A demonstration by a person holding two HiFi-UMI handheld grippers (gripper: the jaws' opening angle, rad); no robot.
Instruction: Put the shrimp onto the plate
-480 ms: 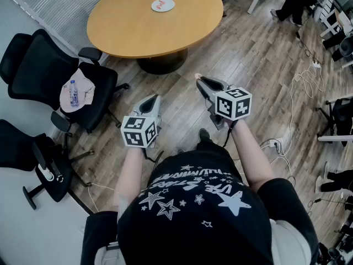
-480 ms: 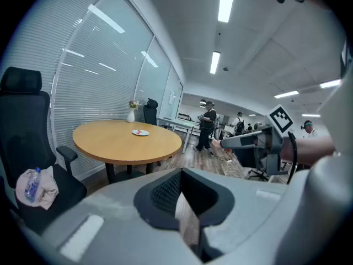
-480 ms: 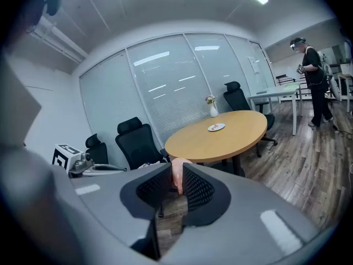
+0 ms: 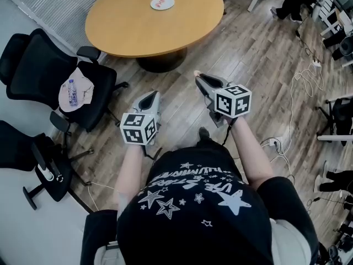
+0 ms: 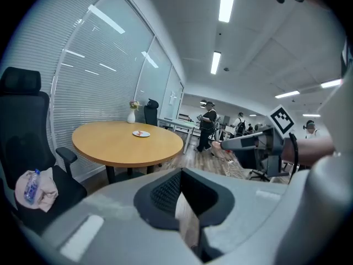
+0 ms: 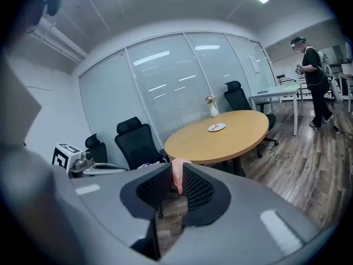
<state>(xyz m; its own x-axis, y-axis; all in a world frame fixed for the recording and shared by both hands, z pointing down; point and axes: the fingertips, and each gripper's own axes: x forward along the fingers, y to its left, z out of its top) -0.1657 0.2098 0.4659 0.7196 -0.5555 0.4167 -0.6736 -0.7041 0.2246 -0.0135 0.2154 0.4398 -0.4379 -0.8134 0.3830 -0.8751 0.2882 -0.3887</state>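
A white plate (image 4: 162, 3) with a red item on it lies on the round wooden table (image 4: 127, 32), well ahead of both grippers. A pink shrimp (image 4: 197, 74) sticks out of my right gripper (image 4: 199, 78), which is held over the wood floor. In the right gripper view the shrimp (image 6: 177, 176) is pinched between the pads of the right gripper (image 6: 177, 173), with the plate (image 6: 216, 127) far beyond. My left gripper (image 4: 154, 95) hangs lower left of it, tips together and nothing in them. In the left gripper view the left gripper (image 5: 181, 175) points towards the plate (image 5: 141, 134).
Black office chairs (image 4: 33, 59) stand left of the table, one carrying a cloth and a water bottle (image 4: 73, 93). Cables (image 4: 303, 81) trail over the floor at the right. A vase (image 6: 213, 109) stands on the table's far side. A person (image 6: 311, 70) stands in the background.
The head view has shifted slightly, so the table and plate sit a little further left. Both grippers keep their pose, and the shrimp stays in the right one.
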